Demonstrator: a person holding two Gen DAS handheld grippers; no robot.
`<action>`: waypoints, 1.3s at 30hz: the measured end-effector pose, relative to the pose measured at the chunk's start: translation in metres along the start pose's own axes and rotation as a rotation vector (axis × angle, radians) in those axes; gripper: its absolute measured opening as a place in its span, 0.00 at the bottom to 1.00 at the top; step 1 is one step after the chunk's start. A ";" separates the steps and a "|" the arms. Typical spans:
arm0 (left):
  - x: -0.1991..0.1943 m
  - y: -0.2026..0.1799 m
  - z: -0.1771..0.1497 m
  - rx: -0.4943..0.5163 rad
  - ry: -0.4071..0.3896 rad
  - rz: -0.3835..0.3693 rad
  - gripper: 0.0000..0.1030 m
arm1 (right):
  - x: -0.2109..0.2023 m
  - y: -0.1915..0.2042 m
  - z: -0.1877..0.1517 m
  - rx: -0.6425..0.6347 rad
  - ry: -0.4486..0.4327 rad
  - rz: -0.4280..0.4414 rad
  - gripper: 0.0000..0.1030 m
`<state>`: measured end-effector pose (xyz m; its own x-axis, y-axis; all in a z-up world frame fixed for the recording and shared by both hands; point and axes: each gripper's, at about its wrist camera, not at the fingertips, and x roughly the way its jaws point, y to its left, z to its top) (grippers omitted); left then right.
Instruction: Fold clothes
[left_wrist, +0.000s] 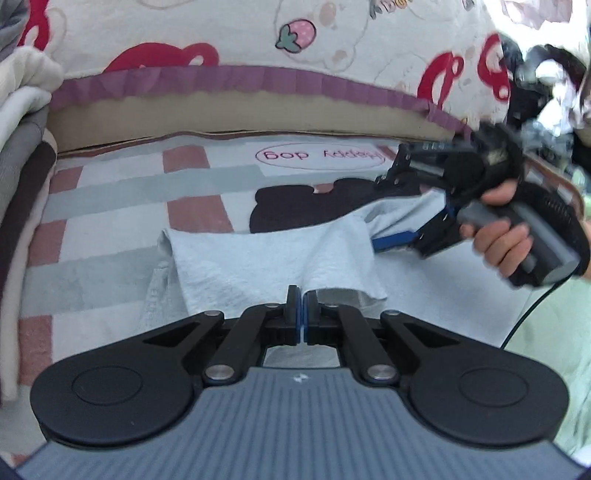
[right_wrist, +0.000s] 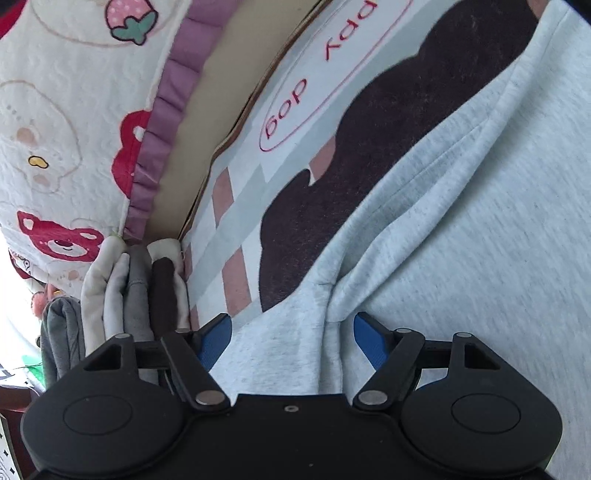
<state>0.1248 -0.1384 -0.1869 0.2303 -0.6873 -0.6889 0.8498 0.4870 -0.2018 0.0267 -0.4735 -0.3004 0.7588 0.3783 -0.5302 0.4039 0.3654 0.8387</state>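
Pale grey fleece is what we are working with: the garment (left_wrist: 266, 254) is lying on the checked blanket (left_wrist: 110, 206), spread across the left wrist view with its long axis running from about nine o'clock to three o'clock, and part of it is covering the dark bear print (left_wrist: 295, 210) at twelve o'clock. We are holding the left gripper (left_wrist: 302, 295) with its jaws drawn tight together on the near hem of the garment, the cloth rising in a small pinch straight ahead at twelve o'clock. Our right gripper (right_wrist: 291, 332) is coming in from two o'clock in the left view, gripped in our right hand (left_wrist: 502, 240), and in its own view its blue pads (right_wrist: 214, 339) are standing wide apart, straddling a raised ridge of fleece that is running away from the tongs toward one o'clock; we are not seeing them pressing on that ridge. A pile of folded clothes (right_wrist: 129, 295) is sitting at nine o'clock in the right view, against the cartoon-print quilt (right_wrist: 66, 129). We are judging that the coming move turns on that ridge lying squarely between the open pads, so the right gripper is the nearer one to the garment's far side while the left is pinning the near edge. Whether the piece is being opened out or doubled over, we cannot tell from how it lies.
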 end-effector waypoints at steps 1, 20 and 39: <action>0.006 0.000 -0.003 0.007 0.050 -0.033 0.05 | -0.002 0.003 -0.002 -0.021 -0.004 0.005 0.59; -0.016 0.094 -0.028 -0.418 0.005 -0.069 0.30 | 0.026 0.074 -0.140 -1.166 0.042 -0.457 0.33; 0.024 0.073 -0.011 -0.199 0.213 0.102 0.09 | 0.011 0.064 -0.117 -0.955 0.201 -0.320 0.12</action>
<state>0.1870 -0.1140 -0.2260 0.1875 -0.5113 -0.8387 0.7132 0.6580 -0.2417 0.0009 -0.3466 -0.2668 0.5515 0.2476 -0.7966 -0.0694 0.9652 0.2520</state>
